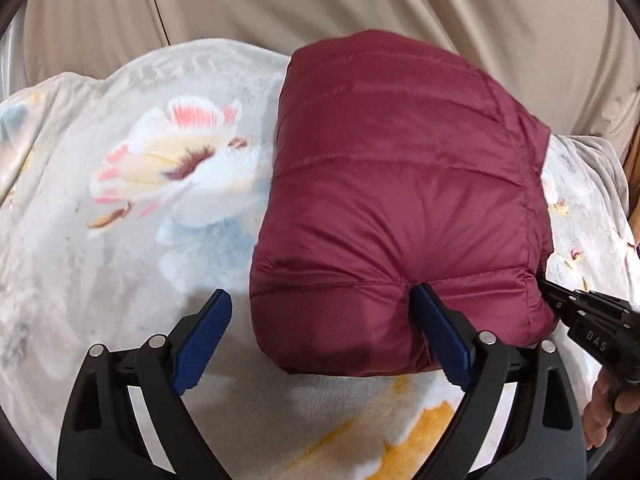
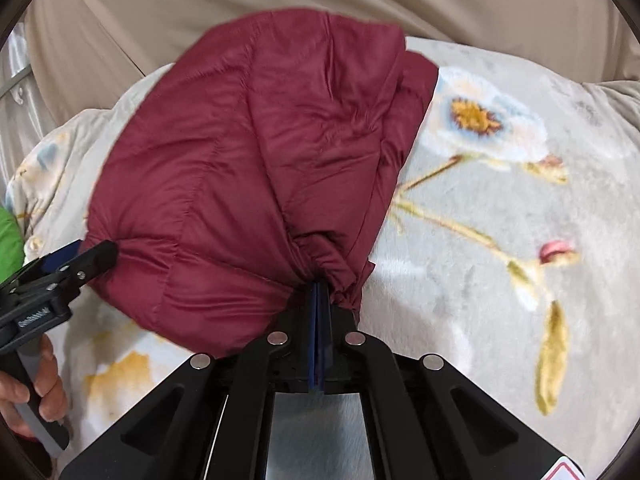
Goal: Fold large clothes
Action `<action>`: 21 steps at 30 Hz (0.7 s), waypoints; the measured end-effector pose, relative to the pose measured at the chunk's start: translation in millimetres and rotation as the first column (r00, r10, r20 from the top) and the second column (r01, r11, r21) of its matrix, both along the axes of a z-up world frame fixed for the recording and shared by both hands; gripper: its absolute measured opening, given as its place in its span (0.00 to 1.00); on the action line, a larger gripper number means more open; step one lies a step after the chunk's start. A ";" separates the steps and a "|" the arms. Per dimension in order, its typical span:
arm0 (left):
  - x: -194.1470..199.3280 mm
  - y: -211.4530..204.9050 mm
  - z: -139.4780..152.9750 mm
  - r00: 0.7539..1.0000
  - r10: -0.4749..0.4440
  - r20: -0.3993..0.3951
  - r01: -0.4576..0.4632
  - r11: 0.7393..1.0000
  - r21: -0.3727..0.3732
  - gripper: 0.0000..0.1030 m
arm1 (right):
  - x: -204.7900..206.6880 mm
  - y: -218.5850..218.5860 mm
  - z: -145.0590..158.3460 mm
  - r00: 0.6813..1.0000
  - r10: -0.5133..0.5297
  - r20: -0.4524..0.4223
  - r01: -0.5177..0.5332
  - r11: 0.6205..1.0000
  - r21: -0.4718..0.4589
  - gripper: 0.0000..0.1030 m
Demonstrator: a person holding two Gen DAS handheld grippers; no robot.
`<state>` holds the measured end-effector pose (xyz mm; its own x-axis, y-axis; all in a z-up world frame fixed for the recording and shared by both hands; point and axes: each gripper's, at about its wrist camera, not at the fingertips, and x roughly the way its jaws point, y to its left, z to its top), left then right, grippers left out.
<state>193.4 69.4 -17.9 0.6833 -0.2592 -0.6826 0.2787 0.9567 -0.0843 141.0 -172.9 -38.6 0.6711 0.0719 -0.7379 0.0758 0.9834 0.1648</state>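
A maroon quilted puffer jacket (image 1: 400, 184) lies folded into a thick bundle on a floral blanket (image 1: 120, 184). My left gripper (image 1: 324, 308) is open; its right finger (image 1: 436, 328) presses into the bundle's near edge and its left finger (image 1: 208, 332) is over the blanket. In the right wrist view my right gripper (image 2: 320, 292) is shut on a gathered corner of the jacket (image 2: 248, 152) at its near right edge. The left gripper also shows in the right wrist view (image 2: 60, 276), against the bundle's left side. The right gripper shows in the left wrist view (image 1: 560, 300).
The pale floral blanket (image 2: 500, 200) covers the whole surface. Beige curtain folds (image 1: 320, 0) hang behind it. A green item (image 2: 10, 240) lies at the far left edge of the right wrist view. A hand (image 2: 36, 384) holds the left gripper's handle.
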 end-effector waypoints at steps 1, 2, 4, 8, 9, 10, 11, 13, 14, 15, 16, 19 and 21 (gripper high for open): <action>-0.4 -0.8 -2.2 1.000 0.005 0.006 -0.005 1.000 0.002 0.88 | 3.4 -1.5 -2.9 1.000 0.000 0.006 0.000 1.000 -0.001 0.00; -1.7 -2.4 -5.0 1.000 0.014 0.018 -0.014 1.000 0.008 0.89 | 1.3 1.6 -6.2 1.000 -0.003 0.020 0.003 1.000 -0.016 0.00; -6.1 -4.4 -6.7 0.999 0.029 0.034 -0.029 0.999 0.013 0.89 | -2.8 9.6 -4.4 1.000 -0.004 0.031 0.006 0.999 -0.054 0.00; -23.4 -6.3 3.8 0.996 0.049 0.075 -0.053 0.997 0.050 0.87 | -11.7 8.3 2.3 0.997 -0.047 0.068 0.048 0.999 -0.008 0.00; -28.6 -7.0 6.5 0.995 0.053 0.084 -0.058 0.996 0.061 0.87 | -18.3 6.8 7.3 0.995 -0.061 0.075 0.060 0.998 0.013 0.03; -34.4 -7.8 8.6 0.994 0.052 0.091 -0.058 0.996 0.067 0.89 | -23.5 6.5 12.0 0.994 -0.068 0.081 0.067 0.997 0.023 0.05; -42.4 -8.0 10.3 0.994 0.049 0.098 -0.057 0.996 0.071 0.90 | -31.9 7.5 18.8 0.993 -0.078 0.088 0.076 0.997 0.024 0.09; -56.5 -9.6 10.3 0.993 0.049 0.108 -0.057 0.995 0.077 0.91 | -45.9 9.2 27.5 0.992 -0.094 0.089 0.094 0.996 -0.003 0.19; -60.7 -10.4 10.1 0.992 0.050 0.112 -0.059 0.995 0.081 0.91 | -55.2 11.1 31.1 0.990 -0.105 0.093 0.108 0.994 -0.022 0.21; -67.4 -11.5 9.7 0.992 0.054 0.117 -0.064 0.994 0.087 0.91 | -60.4 14.3 32.9 0.989 -0.112 0.095 0.116 0.993 -0.035 0.24; -73.0 -13.0 9.0 0.991 0.055 0.121 -0.067 0.993 0.094 0.91 | -65.9 16.1 33.8 0.989 -0.117 0.095 0.122 0.992 -0.043 0.28; -94.0 -15.3 5.1 0.991 0.057 0.124 -0.070 0.992 0.102 0.91 | -88.4 21.4 30.9 0.987 -0.128 0.099 0.132 0.990 -0.042 0.38; -101.5 -14.9 1.8 0.991 0.067 0.118 -0.079 0.992 0.102 0.91 | -106.7 25.0 26.4 0.985 -0.137 0.104 0.144 0.988 -0.062 0.41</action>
<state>91.9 54.4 -16.1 0.7724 -0.1360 -0.6204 0.2097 0.9766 0.0470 34.3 -147.9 -12.1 0.7408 -0.0770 -0.6673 0.2003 0.9735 0.1101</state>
